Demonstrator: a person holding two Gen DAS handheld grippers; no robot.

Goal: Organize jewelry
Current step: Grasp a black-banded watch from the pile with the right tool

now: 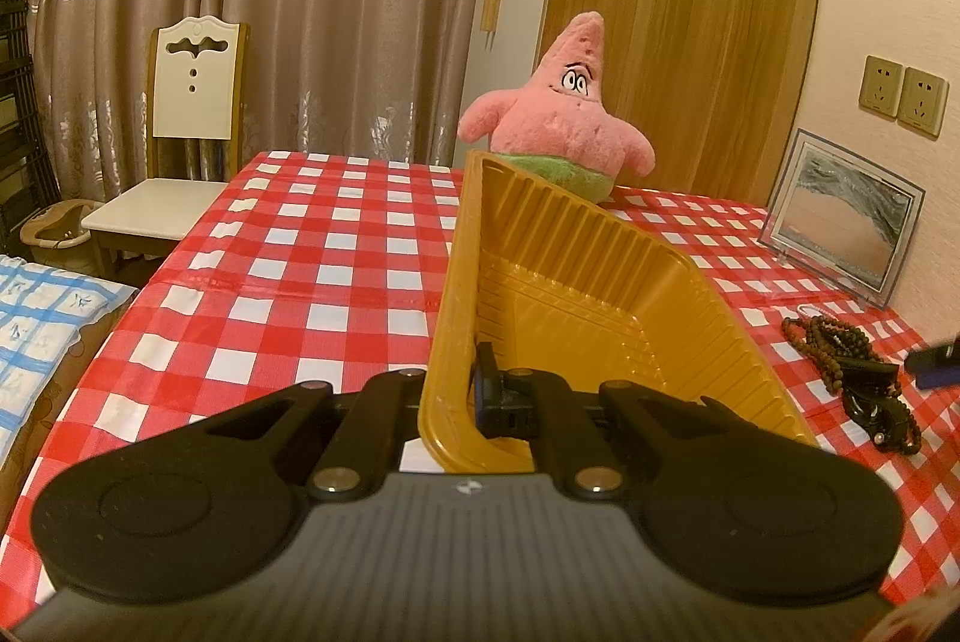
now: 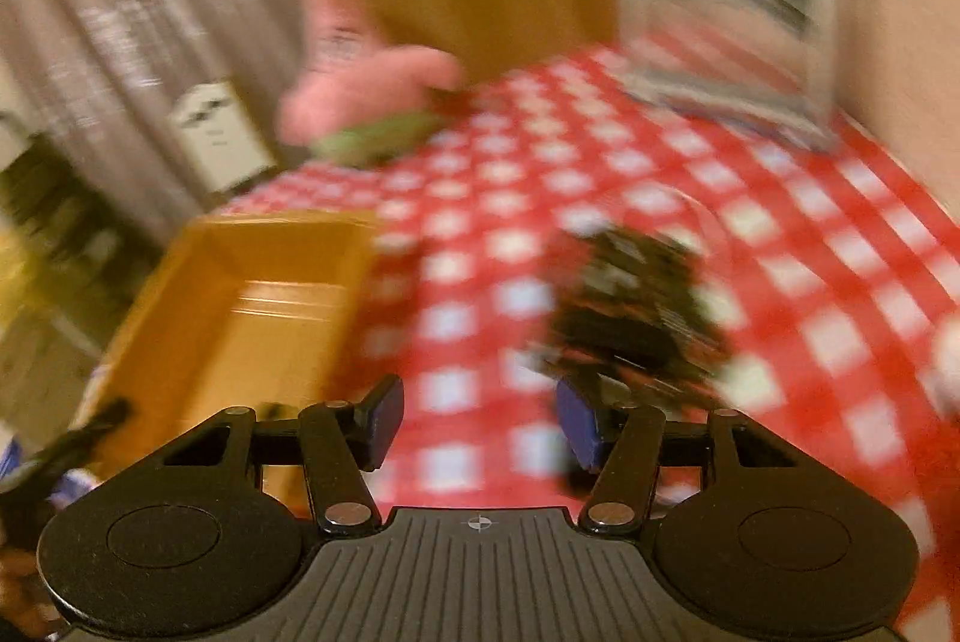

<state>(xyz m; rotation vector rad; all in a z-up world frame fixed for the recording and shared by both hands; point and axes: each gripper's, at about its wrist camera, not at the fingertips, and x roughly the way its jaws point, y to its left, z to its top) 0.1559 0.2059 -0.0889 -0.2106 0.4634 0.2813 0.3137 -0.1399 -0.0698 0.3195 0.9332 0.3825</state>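
The left gripper point(image 1: 471, 390) is clamped on the near left rim of the yellow tray point(image 1: 576, 282), holding it tilted above the checked tablecloth point(image 1: 288, 270); the right gripper point(image 2: 480, 426) stands with its jaws parted and nothing between them, its blue pads point(image 2: 384, 420) over the cloth; just beyond its right finger lies the dark pile of beaded jewelry point(image 2: 630, 306), blurred in that view, on the table right of the tray; behind sit a pink plush star point(image 1: 570, 102) and a picture frame point(image 1: 846, 216).
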